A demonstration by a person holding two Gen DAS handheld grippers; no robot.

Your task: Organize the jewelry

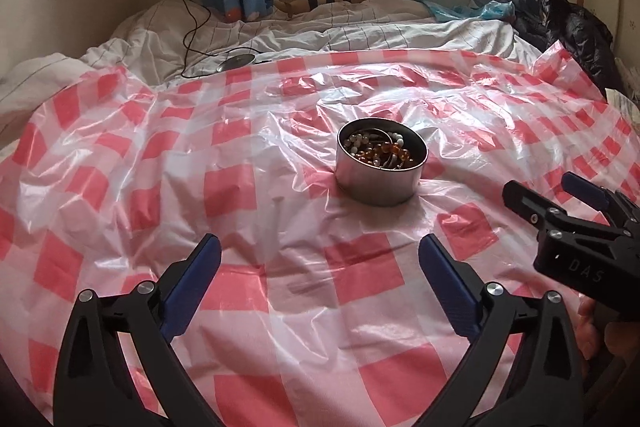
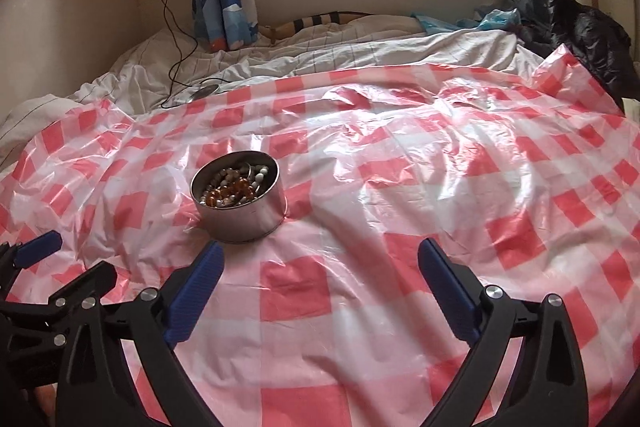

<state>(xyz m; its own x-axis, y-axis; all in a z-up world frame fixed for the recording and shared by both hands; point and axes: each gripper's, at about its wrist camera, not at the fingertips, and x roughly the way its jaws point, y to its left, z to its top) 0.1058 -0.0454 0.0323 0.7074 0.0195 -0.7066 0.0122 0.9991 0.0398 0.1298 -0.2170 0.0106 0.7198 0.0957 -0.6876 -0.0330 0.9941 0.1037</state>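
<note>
Checked sheet (image 1: 280,307) bare around tin (image 1: 380,183)

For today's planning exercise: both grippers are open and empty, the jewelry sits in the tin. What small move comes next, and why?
Probably draw both grippers back and stop: the beads already lie inside the round tin, nothing is loose on the checked sheet, and the left gripper and right gripper hold nothing.
</note>
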